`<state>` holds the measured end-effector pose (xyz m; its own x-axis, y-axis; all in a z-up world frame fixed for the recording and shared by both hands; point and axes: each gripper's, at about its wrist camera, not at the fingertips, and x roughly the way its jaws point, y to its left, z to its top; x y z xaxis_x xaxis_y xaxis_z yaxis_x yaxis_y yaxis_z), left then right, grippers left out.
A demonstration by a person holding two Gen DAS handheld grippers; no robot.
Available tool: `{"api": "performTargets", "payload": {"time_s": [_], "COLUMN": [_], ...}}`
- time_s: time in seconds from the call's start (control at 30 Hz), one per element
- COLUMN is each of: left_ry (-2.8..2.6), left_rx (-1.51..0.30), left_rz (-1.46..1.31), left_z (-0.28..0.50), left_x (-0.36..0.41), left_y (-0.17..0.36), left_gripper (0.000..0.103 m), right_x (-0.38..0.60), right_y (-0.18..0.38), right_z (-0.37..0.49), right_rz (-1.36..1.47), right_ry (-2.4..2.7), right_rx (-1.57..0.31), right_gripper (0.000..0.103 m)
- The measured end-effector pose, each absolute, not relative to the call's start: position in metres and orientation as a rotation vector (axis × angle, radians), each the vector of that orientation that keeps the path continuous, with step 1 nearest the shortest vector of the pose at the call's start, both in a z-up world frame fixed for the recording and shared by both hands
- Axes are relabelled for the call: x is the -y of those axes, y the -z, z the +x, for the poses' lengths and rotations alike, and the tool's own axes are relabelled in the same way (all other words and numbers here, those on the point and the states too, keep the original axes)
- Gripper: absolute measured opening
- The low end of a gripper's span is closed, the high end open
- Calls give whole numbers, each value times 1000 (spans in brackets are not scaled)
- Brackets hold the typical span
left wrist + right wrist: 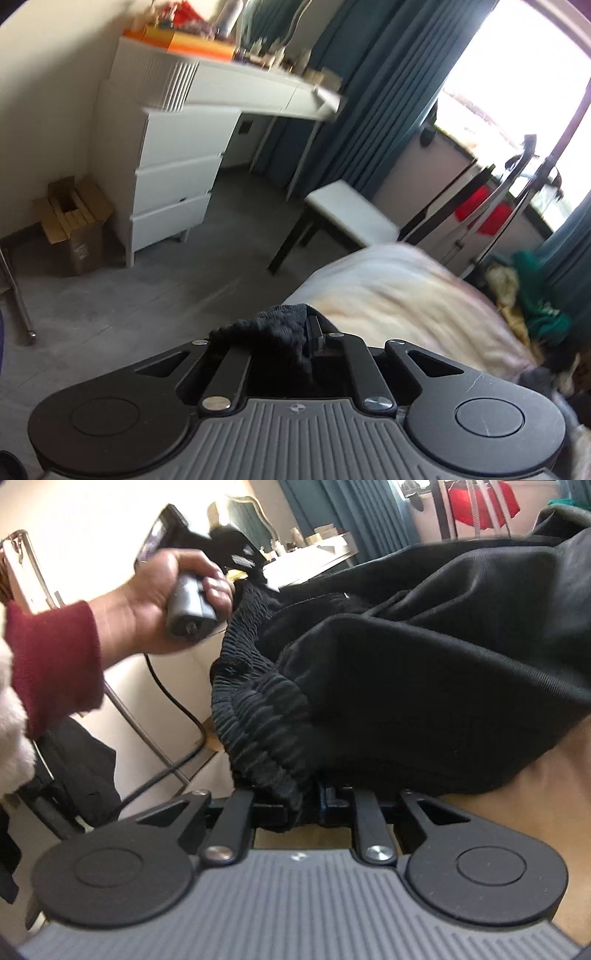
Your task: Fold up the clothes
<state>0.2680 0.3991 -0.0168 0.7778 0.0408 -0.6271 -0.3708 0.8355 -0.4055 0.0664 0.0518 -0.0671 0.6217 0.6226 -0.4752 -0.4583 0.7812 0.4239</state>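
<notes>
A black garment (424,672) with a ribbed elastic waistband (258,709) hangs stretched between both grippers above the bed. My right gripper (295,805) is shut on the waistband's near end. My left gripper (291,332) is shut on the other end of the black waistband (273,325). In the right wrist view the left gripper (236,557) shows at upper left, held by a hand in a red sleeve, with the band running from it. The fingertips are hidden by cloth in both views.
A bed with a cream blanket (399,295) lies below. A white dresser (173,170) and desk stand by the wall, with a cardboard box (74,225), a white stool (351,218), teal curtains (369,92) and a clothes pile (532,295) on the right.
</notes>
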Motion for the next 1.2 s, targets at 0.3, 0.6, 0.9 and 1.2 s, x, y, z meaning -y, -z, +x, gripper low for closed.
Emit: {"api": "performTargets", "payload": {"time_s": [0.3,0.6,0.9,1.2], "left_ry": [-198,-182,56,201], "left_rx": [-632,-602,-530,-566], "left_rz": [-428,-315,-372,-336], "left_z": [209,105,84,173], "left_x": [-414,-380,-256,-85], "left_y": [14,-6,-28,-13], "left_gripper": [93,101,96,88], "right_x": [-52,-18,144,275], "right_y": [52,15,-64,-38], "right_z": [61,7,-21,9], "right_rz": [242,191,143,285], "right_ry": [-726,-731,-428,-192], "right_rx": [-680,-658,-503,-422], "right_gripper": [88,87,87,87]}}
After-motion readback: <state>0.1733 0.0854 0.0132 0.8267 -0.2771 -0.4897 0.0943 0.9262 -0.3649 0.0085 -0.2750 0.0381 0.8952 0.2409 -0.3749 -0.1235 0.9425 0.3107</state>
